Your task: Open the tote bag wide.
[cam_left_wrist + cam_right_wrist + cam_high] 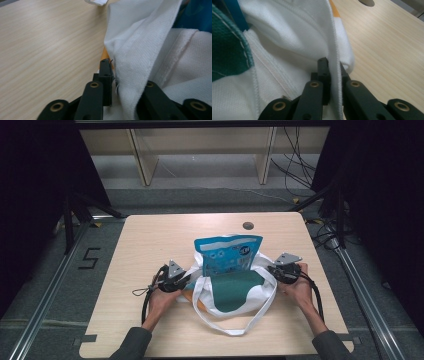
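High view: pale wooden table amid dark curtains, cabled floor.

White tote bag with green panel; blue pouch; pale wood-grain table.

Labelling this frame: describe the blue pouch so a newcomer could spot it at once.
On the light wooden table, a white tote bag with a green patch lies at the centre. The blue pouch stands upright out of its open mouth, the one bright blue printed thing there.
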